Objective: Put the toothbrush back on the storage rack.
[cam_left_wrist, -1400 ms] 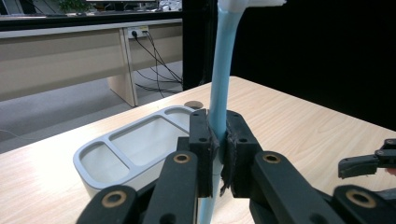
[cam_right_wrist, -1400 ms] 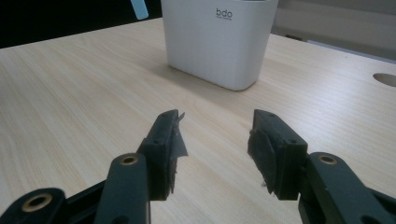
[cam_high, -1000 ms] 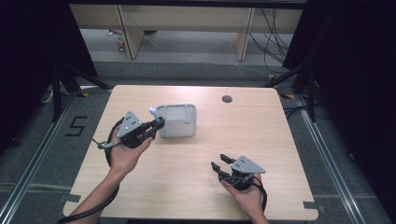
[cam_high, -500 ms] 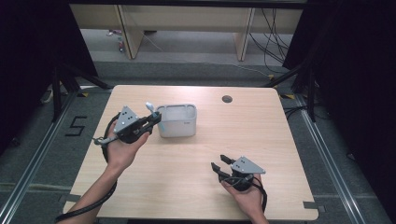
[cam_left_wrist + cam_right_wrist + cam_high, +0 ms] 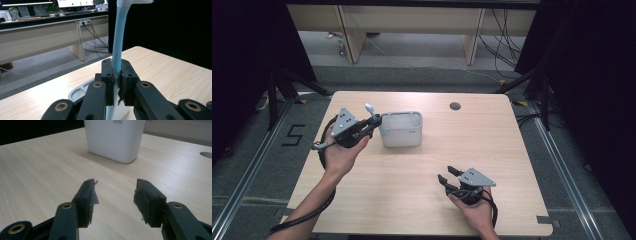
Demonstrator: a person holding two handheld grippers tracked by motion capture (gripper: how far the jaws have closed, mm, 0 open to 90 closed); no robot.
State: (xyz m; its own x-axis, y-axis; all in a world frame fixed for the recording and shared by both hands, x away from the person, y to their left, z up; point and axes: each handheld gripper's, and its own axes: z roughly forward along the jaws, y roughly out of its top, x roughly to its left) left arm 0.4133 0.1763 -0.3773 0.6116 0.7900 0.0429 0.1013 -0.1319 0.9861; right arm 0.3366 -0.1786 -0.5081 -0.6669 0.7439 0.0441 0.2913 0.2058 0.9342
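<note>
L gripper (image 5: pixel 373 121) clenched on a pale-blue toothbrush (image 5: pixel 119 37) — pads pinch the handle low down, head end up. Compared w/ the high view a second ago, the L hand now sits slightly higher and further back on the table, and the toothbrush stands more upright, its white head just left of the white holder (image 5: pixel 401 131). Judgement: brush is being lined up for insertion into the holder; not yet over an opening, so the step is approach, not drop.

R gripper (image 5: pixel 451 175) released, nothing between the jaws — parked near the table's front-right, well apart from the holder. Same spot in the earlier high views; jaw gap looks unchanged. In the R gripper view the holder stands ahead, bare tabletop between.

Edges / room:
- Holder rim has compartments; from the L gripper view one rounded opening (image 5: pixel 80 91) shows just below-left of the jaws. Which compartment the brush suits — cannot tell.
- Table (image 5: pixel 512 150) is wide open around the holder; cable hole (image 5: pixel 455 106) at the back, well apart.
- Left table edge near the L forearm, but travel is toward the centre, so no squeeze.
- Risk: brush handle's lower end clipping the holder's near wall on the way across.
</note>
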